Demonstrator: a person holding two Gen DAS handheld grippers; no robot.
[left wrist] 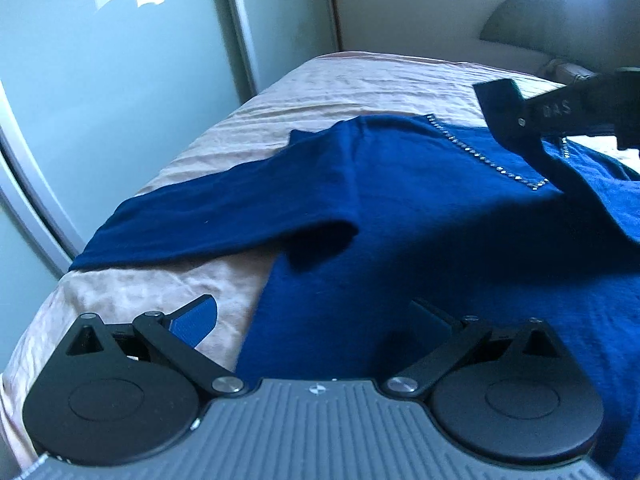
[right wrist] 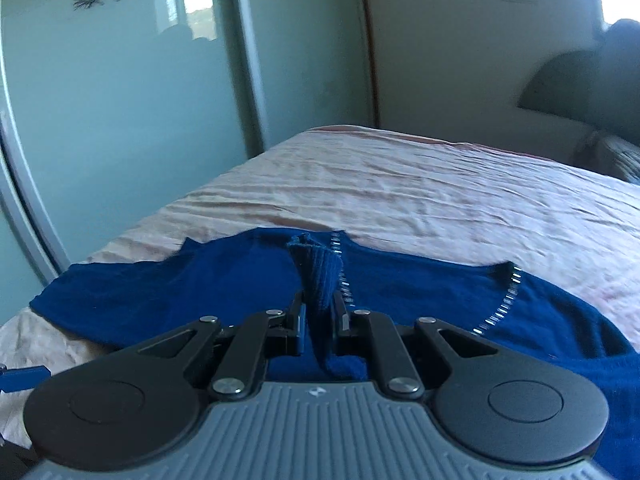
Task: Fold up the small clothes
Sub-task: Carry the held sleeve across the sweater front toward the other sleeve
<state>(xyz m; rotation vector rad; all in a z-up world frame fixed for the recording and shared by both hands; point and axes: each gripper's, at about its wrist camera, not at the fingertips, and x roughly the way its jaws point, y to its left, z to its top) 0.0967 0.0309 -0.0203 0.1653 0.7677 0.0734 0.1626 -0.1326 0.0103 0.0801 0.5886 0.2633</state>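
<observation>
Right now: blue sweater (left wrist: 400, 216) flat on pink bed (left wrist: 360, 80), sleeve out left. Right gripper (right wrist: 320, 320) clamped on ribbed cuff (right wrist: 318, 276); left gripper (left wrist: 316, 320) wide, empty, near hem.

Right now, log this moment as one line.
right tool: shut on blue top cuff | left tool: open, empty | surface: bed

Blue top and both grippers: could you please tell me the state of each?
Blue top: spread on the bed, one sleeve out flat, a cuff lifted.
Right gripper: shut on the ribbed cuff.
Left gripper: open, holding nothing.
</observation>
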